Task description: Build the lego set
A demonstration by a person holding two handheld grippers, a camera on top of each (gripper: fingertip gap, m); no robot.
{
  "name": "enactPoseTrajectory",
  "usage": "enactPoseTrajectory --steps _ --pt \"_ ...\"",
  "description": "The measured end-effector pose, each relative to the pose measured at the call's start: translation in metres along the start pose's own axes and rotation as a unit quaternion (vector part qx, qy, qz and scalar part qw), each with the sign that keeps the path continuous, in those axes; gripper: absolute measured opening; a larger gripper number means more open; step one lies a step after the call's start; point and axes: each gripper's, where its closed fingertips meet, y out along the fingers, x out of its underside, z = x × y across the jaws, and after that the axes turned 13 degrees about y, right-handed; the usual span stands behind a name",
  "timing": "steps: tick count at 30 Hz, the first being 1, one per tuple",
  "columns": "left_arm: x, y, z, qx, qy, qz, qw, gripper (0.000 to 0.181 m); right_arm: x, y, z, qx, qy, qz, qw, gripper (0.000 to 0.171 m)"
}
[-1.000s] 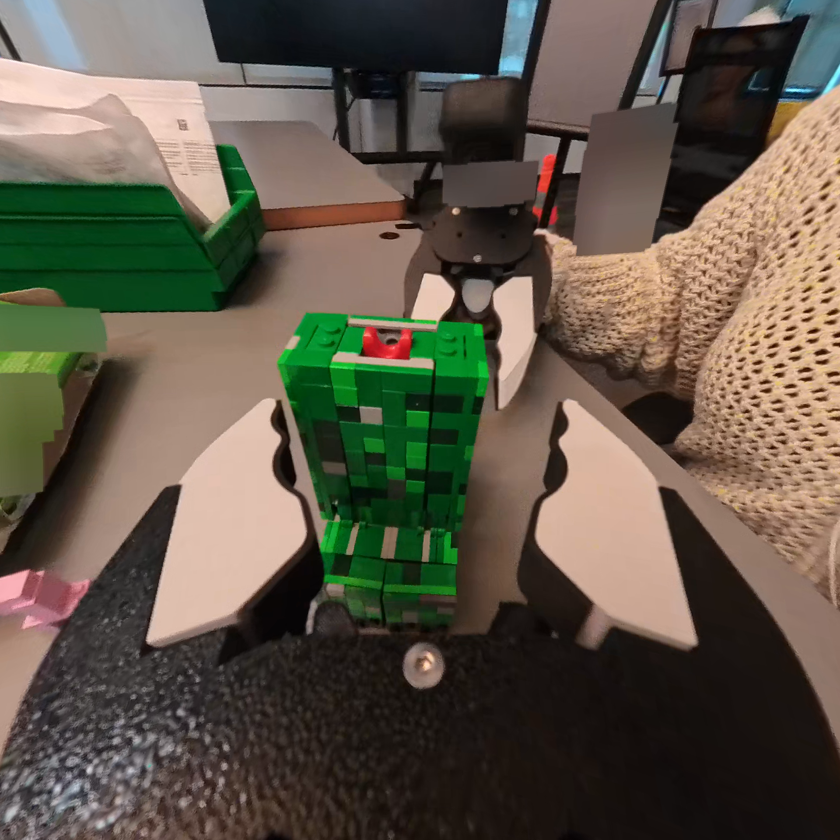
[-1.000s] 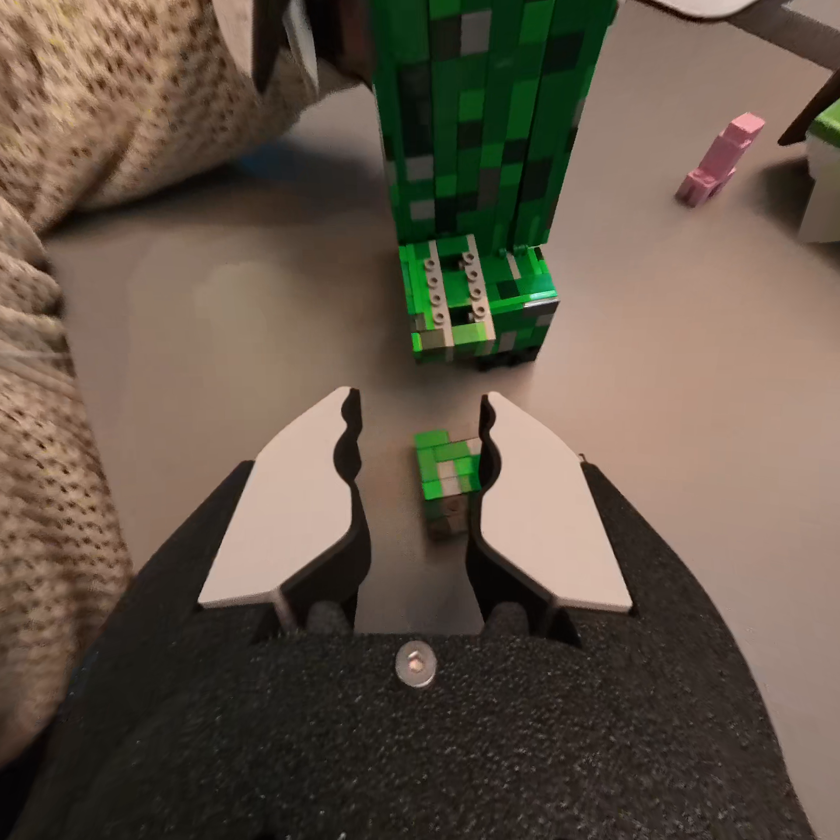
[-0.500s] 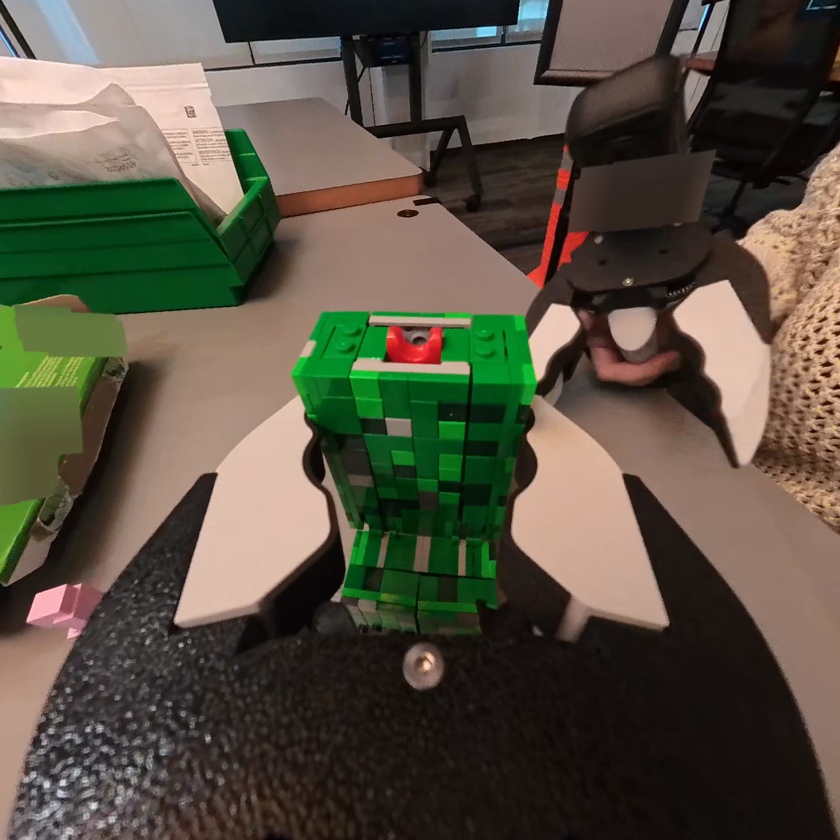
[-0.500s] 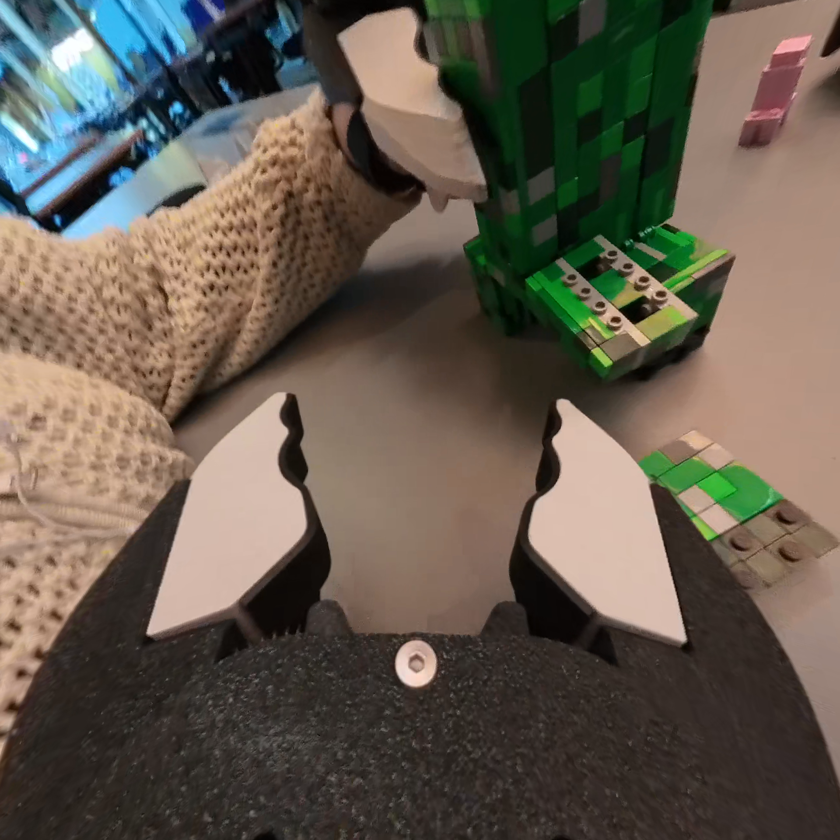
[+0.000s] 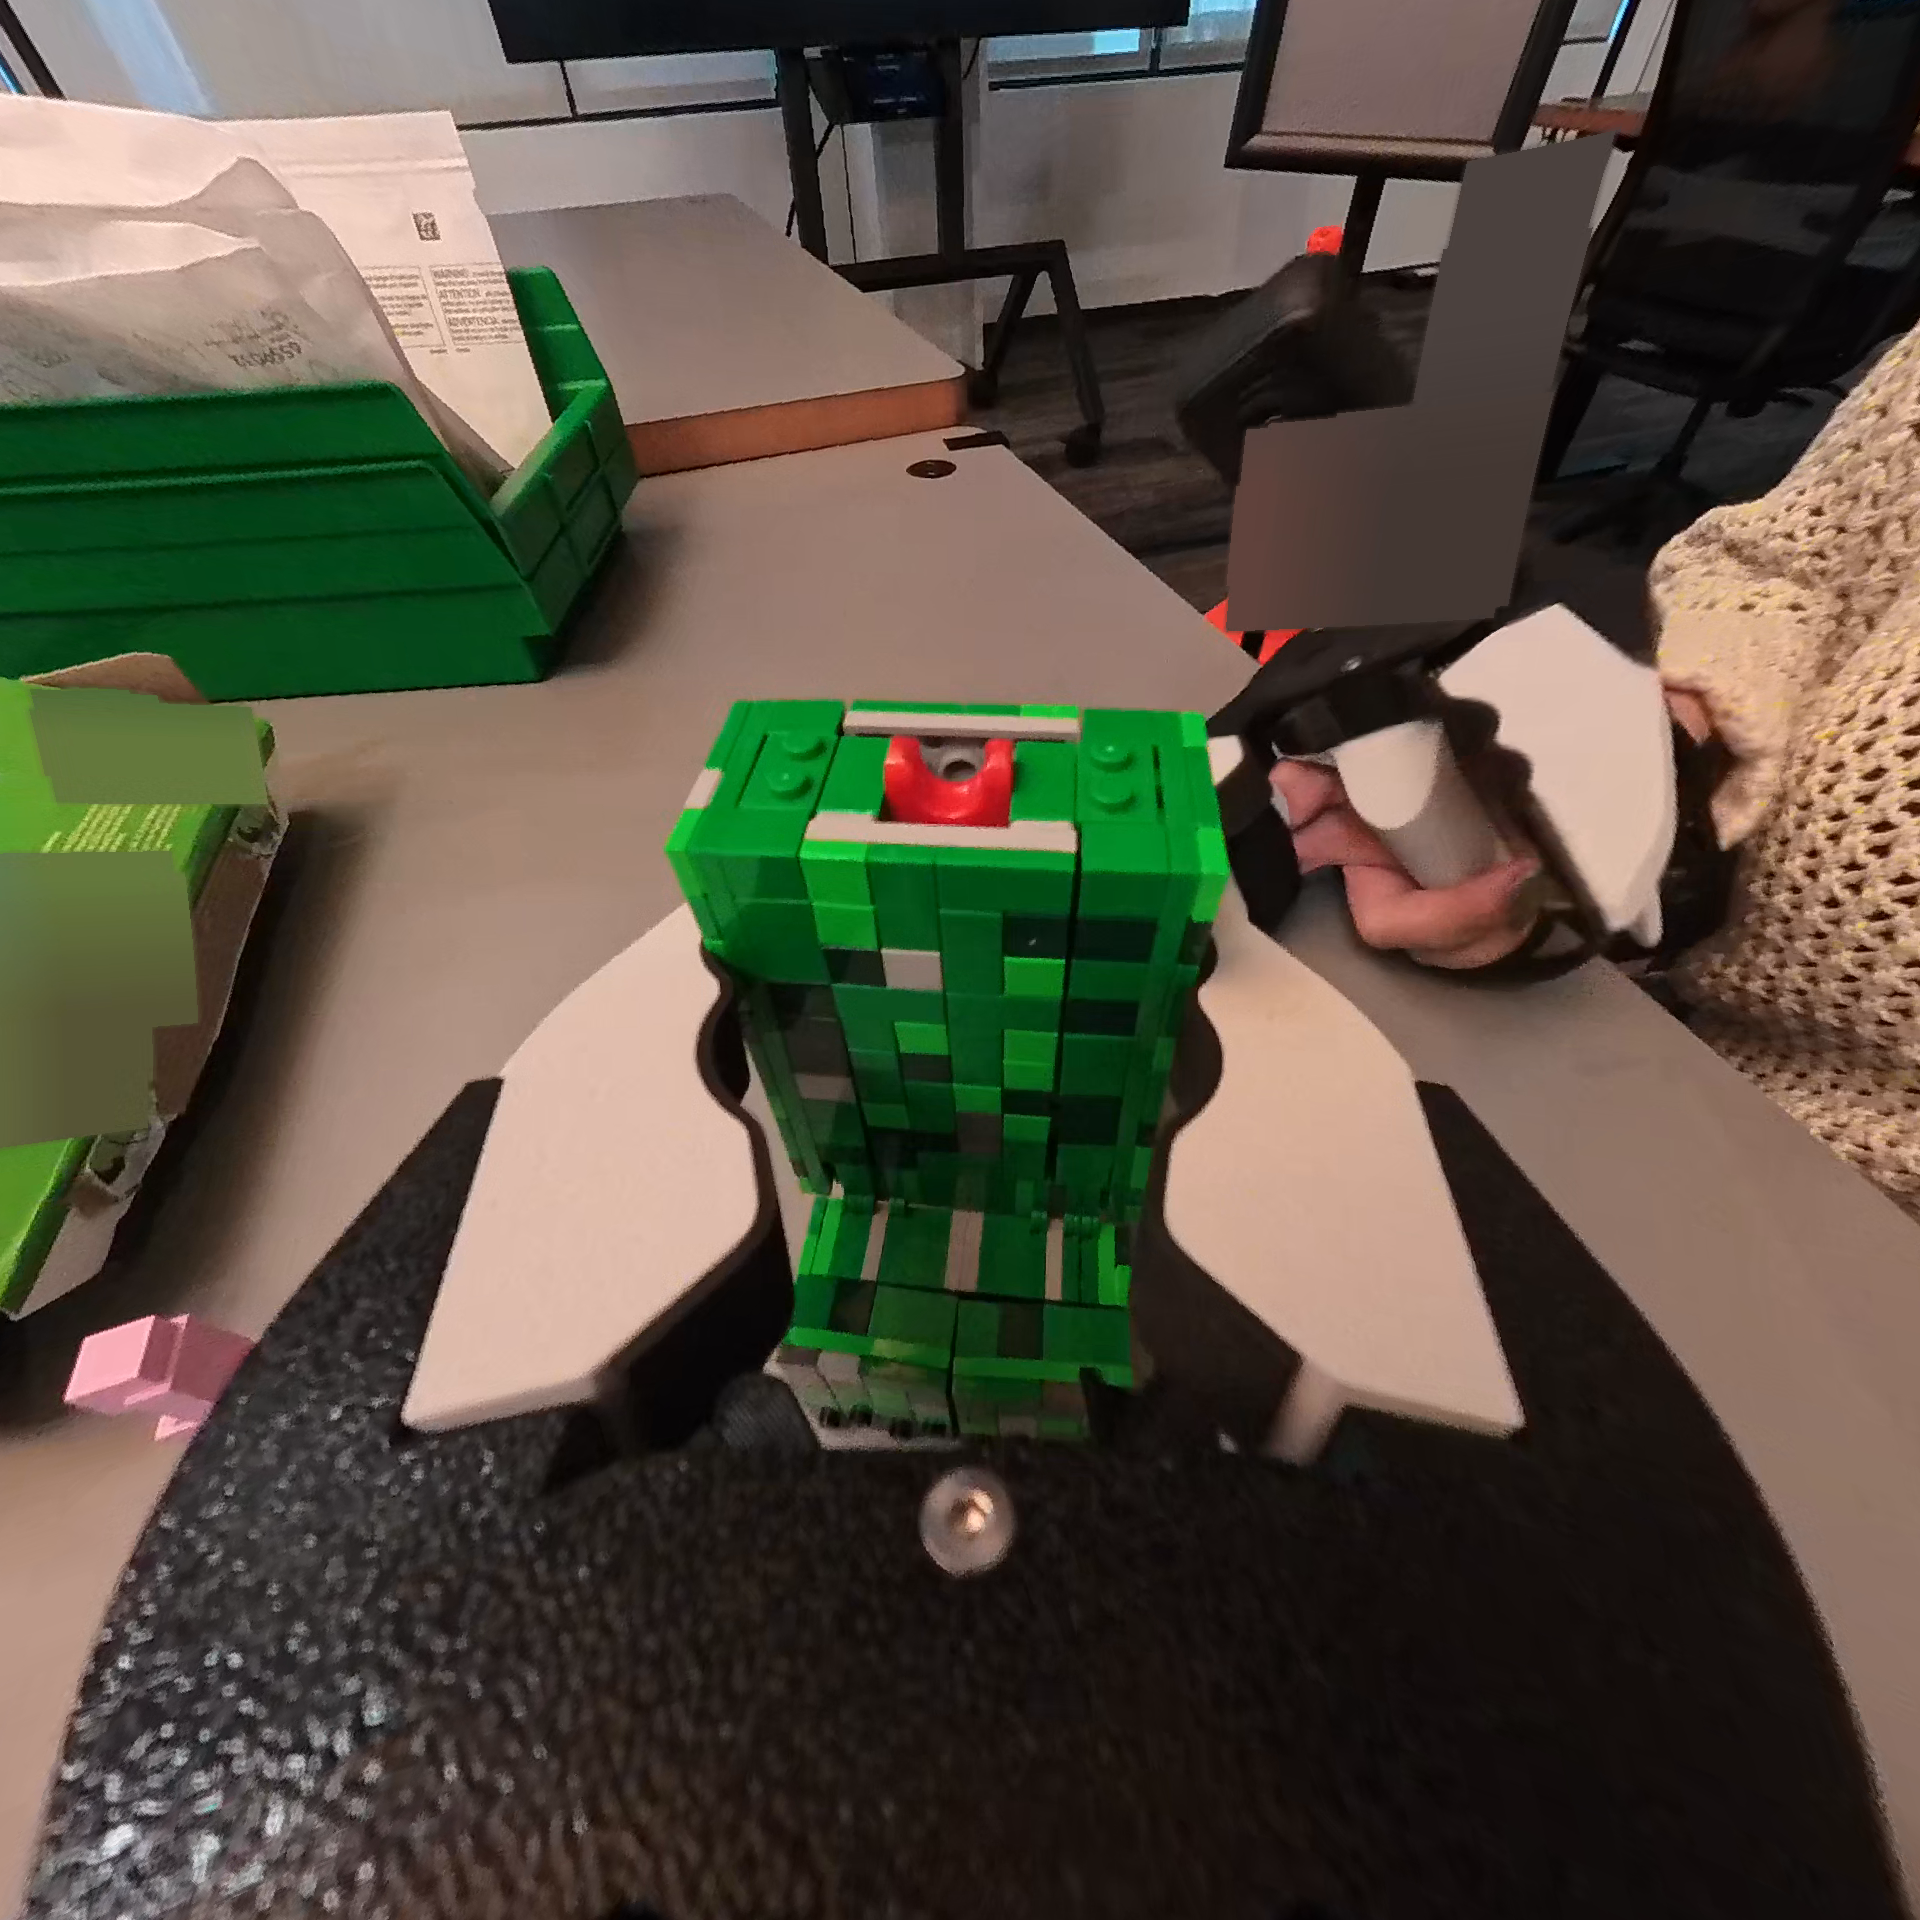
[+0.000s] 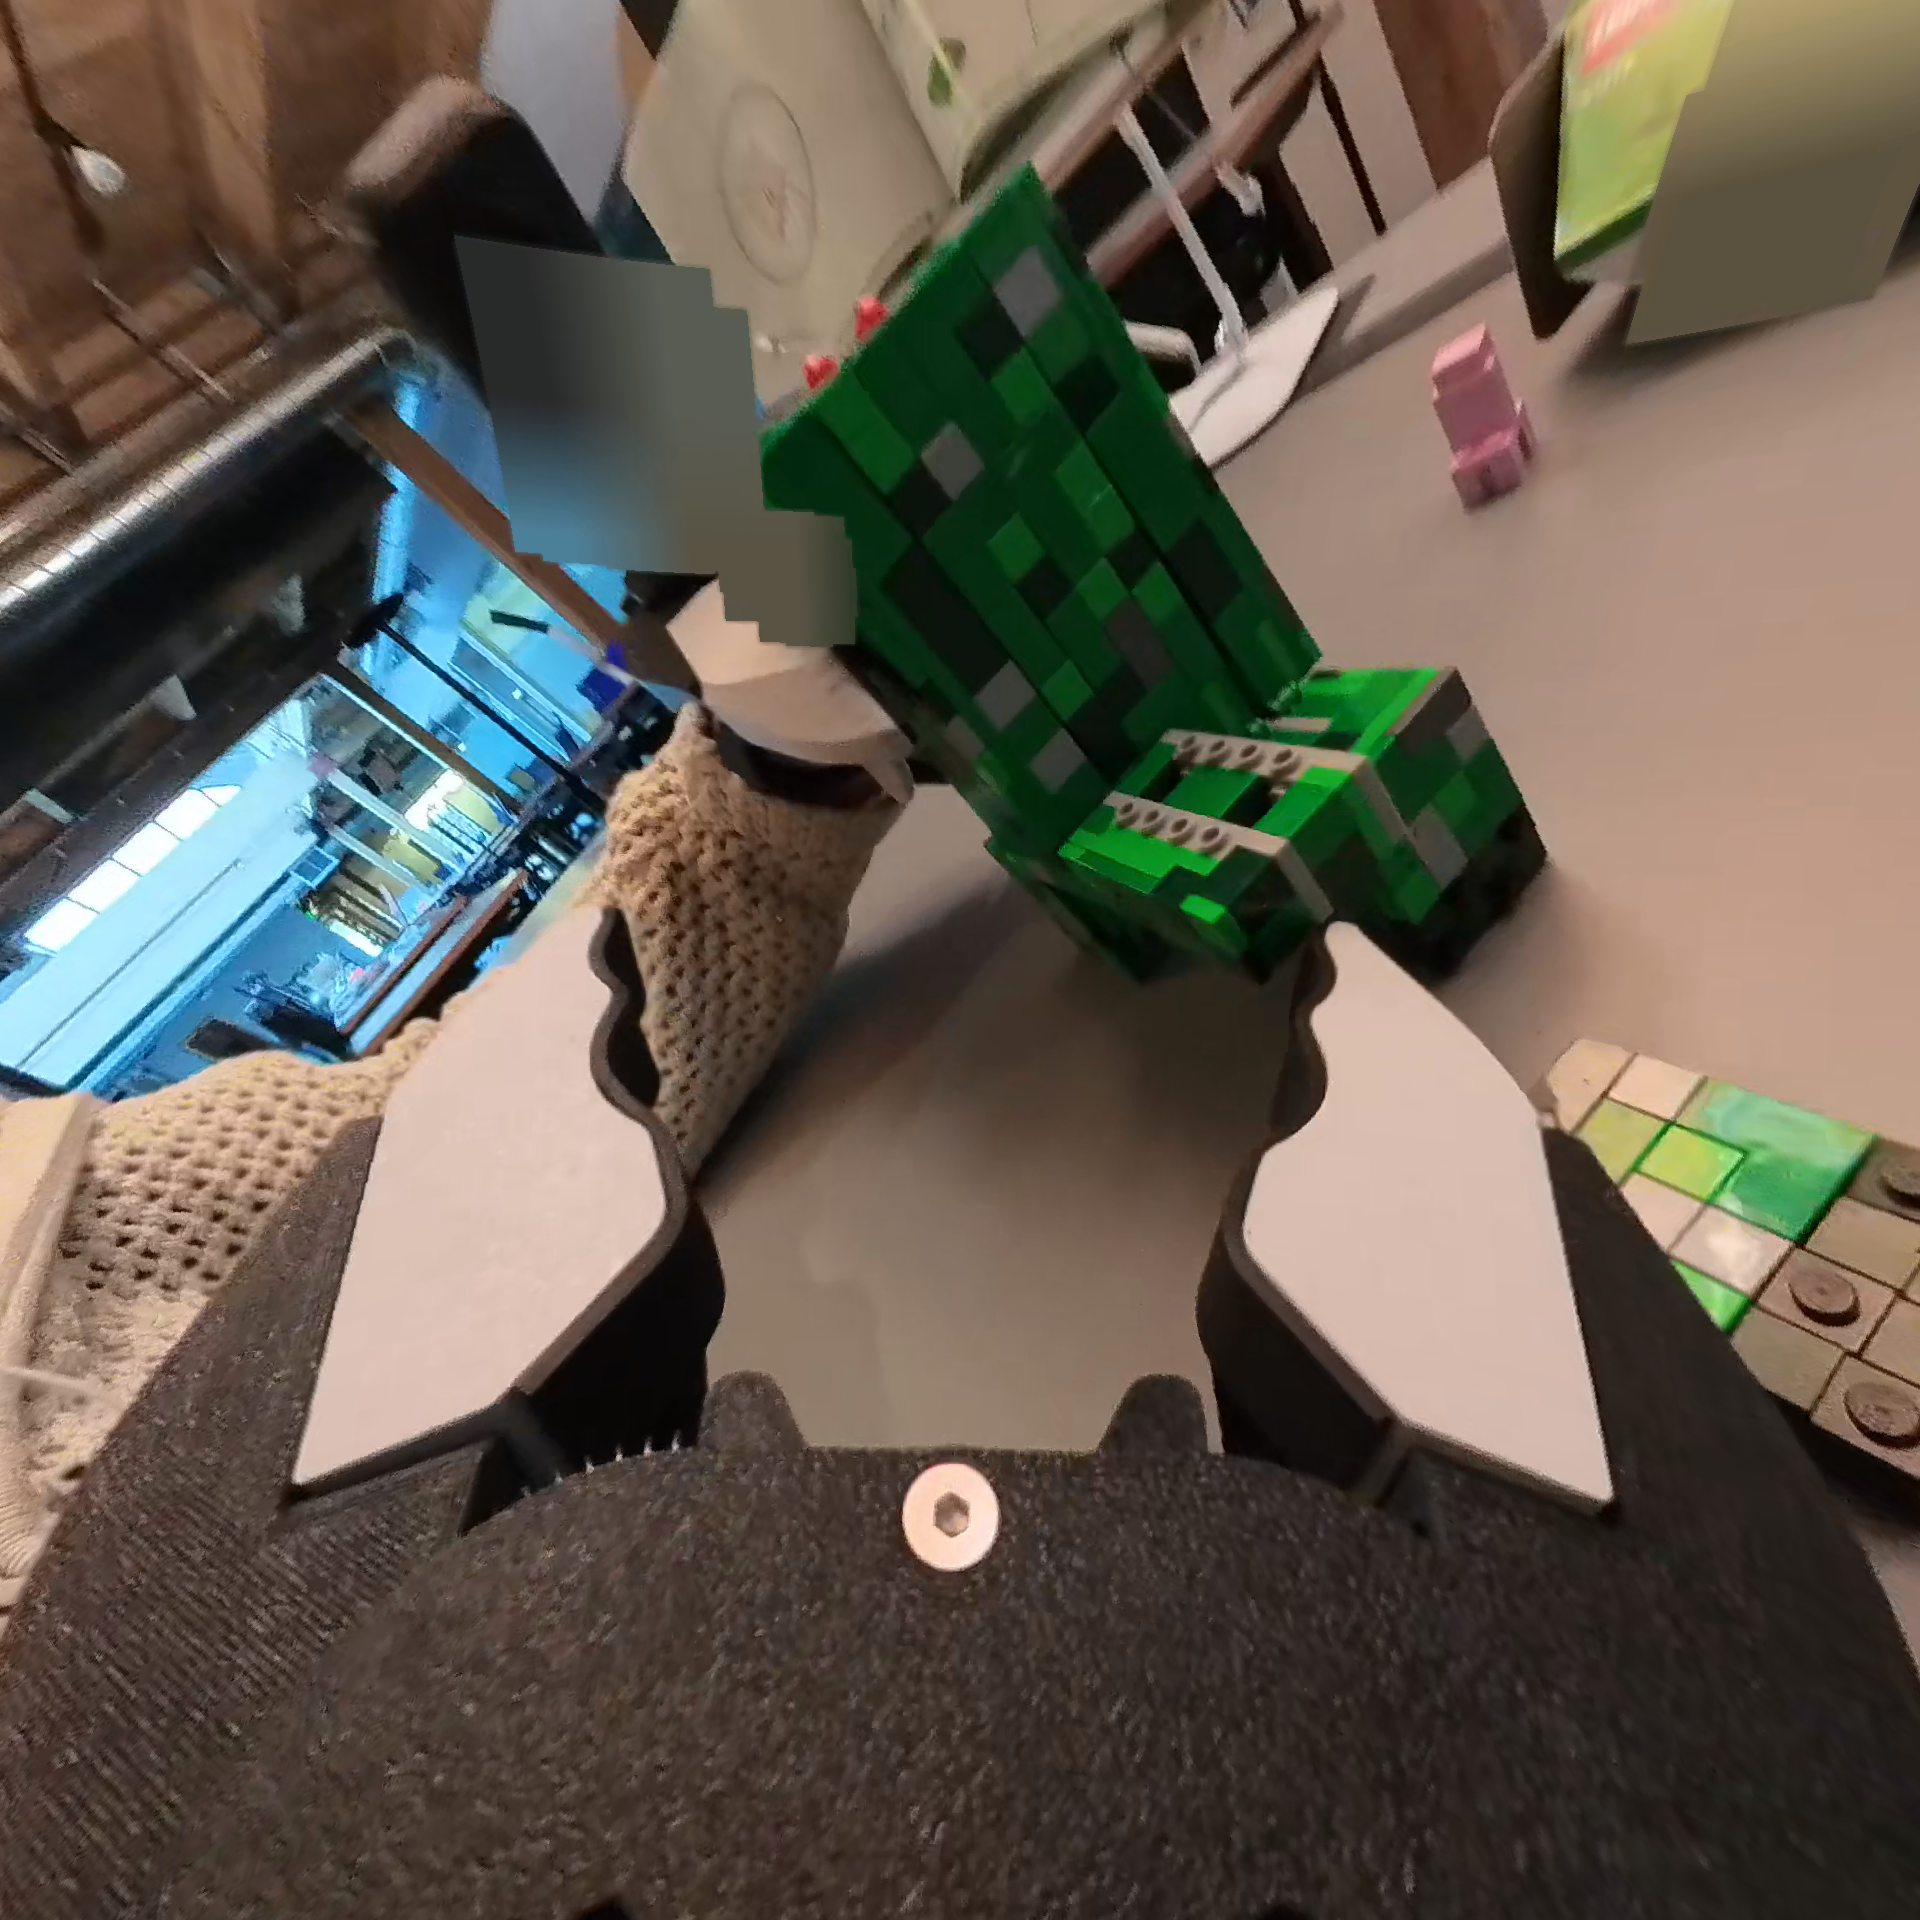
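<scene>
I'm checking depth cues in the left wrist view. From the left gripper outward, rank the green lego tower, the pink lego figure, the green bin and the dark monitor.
1. Green lego tower: between the left gripper's fingers.
2. Pink lego figure: low left, beside the gripper body.
3. Green bin: far left on the table.
4. Dark monitor: top, beyond the table.

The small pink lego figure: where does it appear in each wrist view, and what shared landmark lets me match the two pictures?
Left wrist view: pink lego figure at the lower left edge, on the table beside the gripper body.
Right wrist view: it stands at the upper right, on the table beyond the build.
Shared landmark: the tall green lego build, centre in both views.
</scene>
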Motion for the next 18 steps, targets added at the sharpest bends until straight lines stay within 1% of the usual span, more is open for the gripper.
enactPoseTrajectory --steps 5,7,8,9,10,11,13,15,18 --pt "0.0 -0.001 0.0 -0.001 -0.003 0.002 1.0 0.079 0.0 -0.002 -0.005 -0.013 -0.02 0.003 1.0 0.121" --pt "0.0 -0.001 -0.001 -0.004 -0.005 0.002 1.0 0.08 0.0 -0.009 -0.005 -0.013 -0.07 -0.019 0.997 0.12" --pt "0.0 -0.002 -0.002 -0.005 -0.006 0.002 1.0 0.08 -0.002 -0.015 -0.002 -0.009 -0.121 -0.036 0.992 0.114" --pt "0.0 -0.001 -0.001 -0.004 -0.004 0.001 1.0 0.08 -0.007 -0.023 0.002 -0.004 -0.183 -0.052 0.982 0.102" --pt "0.0 -0.001 -0.001 -0.005 -0.003 0.0 1.0 0.08 -0.013 -0.032 0.009 0.012 -0.245 -0.068 0.967 0.096" --pt "0.0 0.0 -0.001 -0.005 -0.002 -0.002 1.0 0.08 -0.017 -0.041 0.019 0.033 -0.304 -0.1 0.947 0.086" --pt "0.0 0.0 -0.001 -0.004 -0.001 -0.002 1.0 0.08 -0.017 -0.055 0.048 0.079 -0.387 -0.192 0.899 0.083" --pt "0.0 -0.001 -0.001 -0.004 -0.003 0.0 1.0 0.08 -0.009 -0.06 0.068 0.085 -0.417 -0.278 0.861 0.076" --pt "0.0 -0.001 -0.001 -0.004 -0.003 0.001 1.0 0.08 -0.001 -0.062 0.094 0.1 -0.428 -0.371 0.818 0.067"
